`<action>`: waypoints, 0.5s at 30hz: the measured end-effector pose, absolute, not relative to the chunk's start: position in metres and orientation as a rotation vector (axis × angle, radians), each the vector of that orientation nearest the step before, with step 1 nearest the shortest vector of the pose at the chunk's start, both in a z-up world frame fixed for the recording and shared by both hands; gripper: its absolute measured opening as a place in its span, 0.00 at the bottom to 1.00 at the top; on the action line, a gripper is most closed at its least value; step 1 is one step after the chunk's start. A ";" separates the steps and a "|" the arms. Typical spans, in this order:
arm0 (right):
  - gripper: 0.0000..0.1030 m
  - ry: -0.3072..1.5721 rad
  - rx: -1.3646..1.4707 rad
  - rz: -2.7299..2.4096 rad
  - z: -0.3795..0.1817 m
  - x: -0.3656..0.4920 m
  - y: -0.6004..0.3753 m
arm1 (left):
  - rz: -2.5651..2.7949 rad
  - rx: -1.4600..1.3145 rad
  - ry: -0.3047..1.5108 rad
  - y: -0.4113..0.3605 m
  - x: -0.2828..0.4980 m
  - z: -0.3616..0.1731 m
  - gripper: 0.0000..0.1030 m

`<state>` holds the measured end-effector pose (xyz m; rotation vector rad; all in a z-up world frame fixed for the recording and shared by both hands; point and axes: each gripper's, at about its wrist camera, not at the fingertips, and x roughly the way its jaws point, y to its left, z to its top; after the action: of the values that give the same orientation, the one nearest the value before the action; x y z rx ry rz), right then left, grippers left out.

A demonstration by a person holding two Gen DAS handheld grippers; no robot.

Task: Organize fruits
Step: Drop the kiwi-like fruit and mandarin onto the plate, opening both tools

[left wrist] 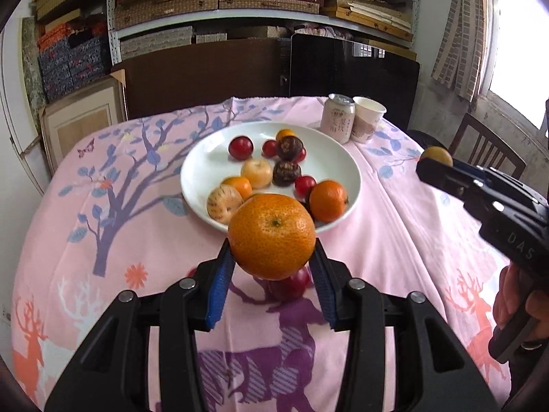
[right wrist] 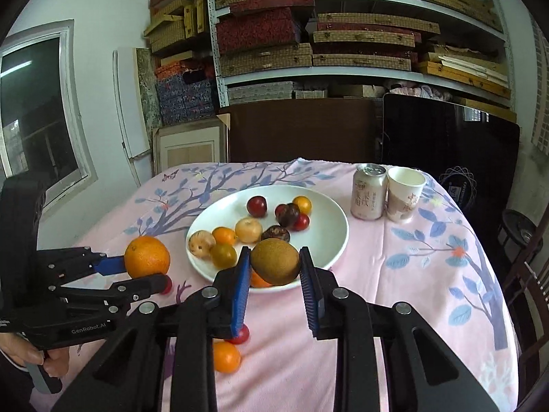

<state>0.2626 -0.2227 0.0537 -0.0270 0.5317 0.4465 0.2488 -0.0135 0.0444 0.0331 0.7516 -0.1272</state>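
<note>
The table (right wrist: 429, 274) in front of you carries a pink tablecloth (left wrist: 394, 233) printed with branches, leaves and deer. Behind it stand metal shelves (right wrist: 360, 72) stacked with woven and patterned boxes, a dark panel (right wrist: 446, 158) leaning at the right, and a window (right wrist: 37, 116) in the left wall. A white plate (right wrist: 329, 240) sits near the middle of the cloth and holds mixed small fruit: red cherry tomatoes, small oranges, pale round fruit and dark brown fruit. A drink can (right wrist: 368, 194) and a paper cup (right wrist: 404, 195) stand side by side, touching or nearly so, beyond the plate on its right.

Your left gripper (left wrist: 272, 257) is clamped on a large orange (left wrist: 271, 236); the blue pads press both sides of it, and it hangs clear of the cloth, just in front of the plate's near rim. A red fruit (left wrist: 291, 285) lies on the cloth directly below it.

Your right gripper (right wrist: 275, 267) is closed on a brown kiwi (right wrist: 275, 261), with one blue pad on each flank. The kiwi sits above the near edge of the plate, off the surface.

In the right wrist view, a small orange (right wrist: 225, 356) and a red cherry tomato (right wrist: 242, 334) remain on the cloth below that gripper, near its left finger.
</note>
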 end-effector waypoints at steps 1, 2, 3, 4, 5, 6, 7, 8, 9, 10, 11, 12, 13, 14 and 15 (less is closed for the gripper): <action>0.27 0.532 -0.033 0.451 0.053 0.269 -0.218 | -0.112 0.045 0.736 -0.013 0.257 0.048 0.42; 0.27 0.536 -0.042 0.459 0.051 0.277 -0.211 | -0.098 0.060 0.730 -0.013 0.265 0.050 0.42; 0.27 0.537 -0.051 0.465 0.049 0.284 -0.204 | -0.083 0.072 0.736 -0.013 0.276 0.049 0.42; 0.27 0.542 -0.065 0.466 0.045 0.292 -0.197 | -0.073 0.068 0.752 -0.011 0.286 0.048 0.42; 0.27 0.550 -0.077 0.467 0.040 0.299 -0.191 | -0.074 0.060 0.769 -0.010 0.296 0.045 0.42; 0.27 0.563 -0.085 0.471 0.036 0.308 -0.186 | -0.076 0.060 0.779 -0.009 0.303 0.042 0.42; 0.27 0.574 -0.091 0.471 0.032 0.314 -0.182 | -0.076 0.064 0.784 -0.008 0.310 0.039 0.42; 0.27 0.581 -0.096 0.472 0.028 0.319 -0.178 | -0.076 0.064 0.789 -0.007 0.317 0.035 0.42; 0.27 0.587 -0.101 0.472 0.024 0.324 -0.176 | -0.084 0.056 0.799 -0.006 0.324 0.031 0.42; 0.28 0.593 -0.105 0.472 0.020 0.329 -0.173 | -0.094 0.042 0.814 -0.004 0.331 0.027 0.42; 0.28 0.597 -0.109 0.476 0.017 0.333 -0.171 | -0.104 0.024 0.826 -0.002 0.337 0.024 0.42; 0.28 0.593 -0.118 0.469 0.015 0.335 -0.168 | -0.118 0.008 0.836 -0.001 0.344 0.021 0.45; 0.37 0.584 -0.139 0.448 0.013 0.337 -0.166 | -0.122 0.003 0.835 0.000 0.349 0.020 0.48; 0.38 0.578 -0.153 0.434 0.012 0.339 -0.164 | -0.105 0.011 0.828 -0.001 0.353 0.019 0.52; 0.37 0.577 -0.153 0.429 0.010 0.339 -0.165 | -0.093 0.011 0.824 0.000 0.356 0.019 0.57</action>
<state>0.3392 -0.1647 0.0102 -0.1531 0.5773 0.4294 0.3562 -0.0003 0.0188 0.0114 0.8240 -0.0930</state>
